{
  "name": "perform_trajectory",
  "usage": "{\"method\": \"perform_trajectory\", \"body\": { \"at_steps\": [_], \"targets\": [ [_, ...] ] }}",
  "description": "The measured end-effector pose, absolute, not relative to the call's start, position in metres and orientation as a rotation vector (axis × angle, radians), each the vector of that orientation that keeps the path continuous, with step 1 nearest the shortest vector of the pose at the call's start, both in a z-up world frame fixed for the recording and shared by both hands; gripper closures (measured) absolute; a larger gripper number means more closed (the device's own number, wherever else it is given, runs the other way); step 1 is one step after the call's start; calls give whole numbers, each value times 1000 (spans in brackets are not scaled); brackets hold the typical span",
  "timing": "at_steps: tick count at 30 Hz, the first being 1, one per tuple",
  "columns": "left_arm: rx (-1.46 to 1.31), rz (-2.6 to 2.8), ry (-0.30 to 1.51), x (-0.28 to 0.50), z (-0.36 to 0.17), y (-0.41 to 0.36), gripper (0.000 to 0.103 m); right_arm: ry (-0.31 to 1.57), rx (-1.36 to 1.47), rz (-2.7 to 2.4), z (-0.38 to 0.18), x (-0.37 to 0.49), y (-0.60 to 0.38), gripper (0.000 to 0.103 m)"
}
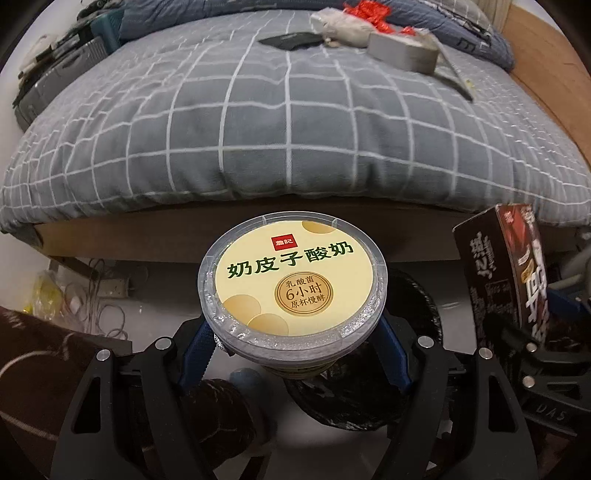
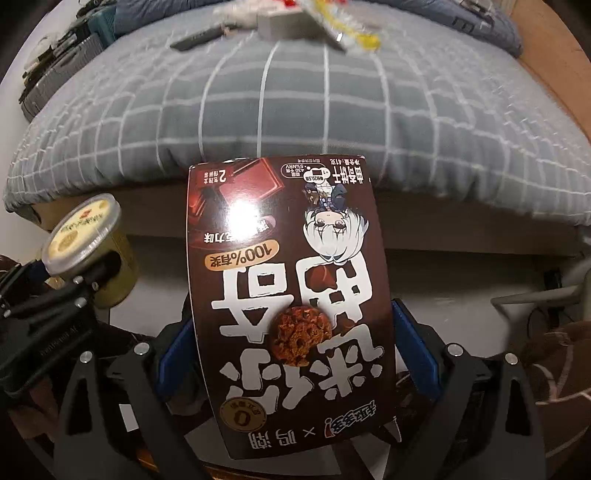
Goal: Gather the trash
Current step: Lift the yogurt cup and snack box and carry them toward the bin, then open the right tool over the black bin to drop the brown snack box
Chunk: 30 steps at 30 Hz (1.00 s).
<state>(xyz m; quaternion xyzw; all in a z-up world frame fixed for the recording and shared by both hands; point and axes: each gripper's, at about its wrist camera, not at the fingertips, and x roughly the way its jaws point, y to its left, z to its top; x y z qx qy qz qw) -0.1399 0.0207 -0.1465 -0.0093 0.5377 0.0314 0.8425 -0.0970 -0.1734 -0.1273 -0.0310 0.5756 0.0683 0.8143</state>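
My left gripper [image 1: 293,354] is shut on a yogurt cup [image 1: 291,284] with a cream label lid, held upright over a black bin bag [image 1: 417,306] on the floor. The cup also shows in the right wrist view [image 2: 85,236]. My right gripper [image 2: 291,347] is shut on a brown snack box [image 2: 288,295] with white lettering, held upside down. The box shows at the right edge of the left wrist view [image 1: 506,269]. More trash lies at the bed's far end: a red wrapper [image 1: 369,13] and crumpled white paper [image 1: 340,26].
A bed with a grey checked duvet [image 1: 280,122] fills the view ahead. On it lie a grey tape roll [image 1: 404,50] and a dark flat object [image 1: 291,38]. Cables and a yellow bag [image 1: 48,295] lie on the floor at left. A suitcase [image 1: 55,81] stands far left.
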Motion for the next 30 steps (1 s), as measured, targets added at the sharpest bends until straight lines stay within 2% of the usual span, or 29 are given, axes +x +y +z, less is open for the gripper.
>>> {"method": "perform_trajectory", "body": {
  "at_steps": [18,30],
  "targets": [
    [-22,120,1212,-107,-206,53,29,1385,-143,165,-210,-67,-148,12],
    [-49,171,1238,-109,-210,54,29,1338,-151,205,-202,-65,-156,7]
  ]
}}
